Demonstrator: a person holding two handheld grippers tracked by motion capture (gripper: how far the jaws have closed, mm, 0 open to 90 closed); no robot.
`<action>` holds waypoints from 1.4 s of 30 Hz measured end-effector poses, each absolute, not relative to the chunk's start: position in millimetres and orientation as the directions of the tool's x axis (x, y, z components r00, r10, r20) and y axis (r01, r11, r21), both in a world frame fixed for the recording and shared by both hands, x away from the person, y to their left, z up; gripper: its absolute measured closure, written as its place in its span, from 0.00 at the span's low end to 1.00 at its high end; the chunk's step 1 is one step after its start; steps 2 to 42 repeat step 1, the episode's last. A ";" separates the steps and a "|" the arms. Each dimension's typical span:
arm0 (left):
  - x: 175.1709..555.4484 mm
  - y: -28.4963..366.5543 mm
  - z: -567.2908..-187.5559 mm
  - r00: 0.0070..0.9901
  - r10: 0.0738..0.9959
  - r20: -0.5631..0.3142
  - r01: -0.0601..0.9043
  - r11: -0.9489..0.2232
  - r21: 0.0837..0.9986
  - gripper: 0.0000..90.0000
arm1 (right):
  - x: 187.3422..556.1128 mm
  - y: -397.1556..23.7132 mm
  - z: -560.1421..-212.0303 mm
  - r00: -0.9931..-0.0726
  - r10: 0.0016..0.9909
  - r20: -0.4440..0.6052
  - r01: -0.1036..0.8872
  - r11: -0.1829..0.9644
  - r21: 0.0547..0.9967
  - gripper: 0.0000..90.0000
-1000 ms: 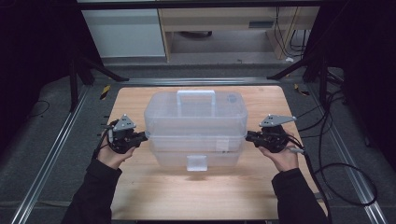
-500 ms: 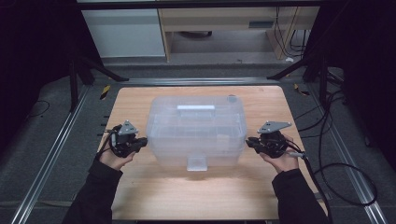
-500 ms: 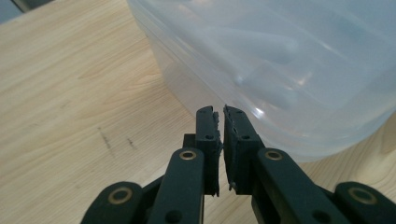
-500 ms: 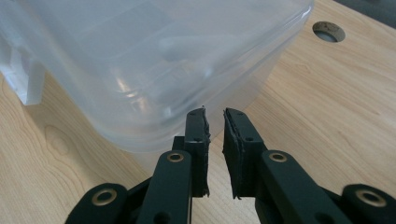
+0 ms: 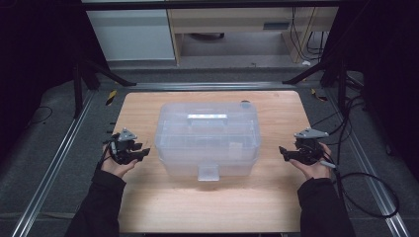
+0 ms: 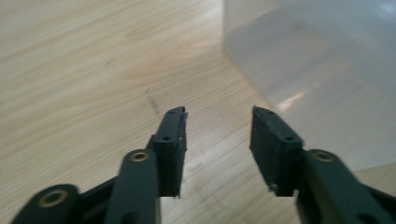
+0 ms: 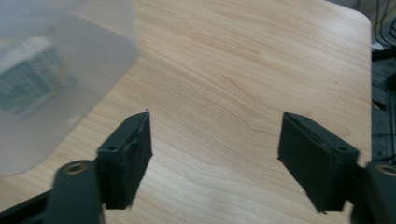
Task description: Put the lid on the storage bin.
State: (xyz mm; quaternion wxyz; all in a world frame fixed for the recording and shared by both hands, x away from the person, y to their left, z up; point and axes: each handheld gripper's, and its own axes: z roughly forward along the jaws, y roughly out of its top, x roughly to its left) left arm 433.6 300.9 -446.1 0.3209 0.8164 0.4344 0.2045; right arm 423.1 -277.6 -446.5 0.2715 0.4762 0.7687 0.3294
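Observation:
A translucent plastic storage box [image 5: 207, 138] with its lid on stands in the middle of the wooden table [image 5: 207, 207]; a handle [image 5: 207, 117] lies on the lid and a latch tab [image 5: 208, 173] hangs at the front. My left gripper [image 5: 144, 153] is just left of the box, apart from it, open with nothing between its fingers [image 6: 219, 114]; its jaws have just been opening. The box wall [image 6: 317, 65] is ahead and to its right. My right gripper [image 5: 282, 151] is to the right of the box, open and empty [image 7: 217, 119], its jaws also just opened. The box corner [image 7: 51, 70] is at upper left there.
A small dark round object [image 5: 245, 103] sits by the box's back right corner. Metal rails [image 5: 64, 148] run along both sides of the table. Cables [image 5: 365, 177] trail on the floor at the right. A white cabinet [image 5: 131, 34] stands behind.
The box, held up by both grippers at its sides, came down onto the table. Both grippers let go, opened and drew outward away from it.

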 end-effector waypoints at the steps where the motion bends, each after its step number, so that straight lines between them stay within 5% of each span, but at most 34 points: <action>1: 434.7 303.4 -449.8 0.534 0.844 0.056 0.584 -0.415 0.698 0.56 | 424.1 -280.4 -449.3 -0.390 0.916 -0.097 0.558 0.319 0.766 0.22; 42: 434.7 303.4 -449.8 0.534 0.844 0.056 0.584 -0.415 0.698 0.56 | 424.1 -280.4 -449.3 -0.390 0.916 -0.097 0.558 0.319 0.766 0.22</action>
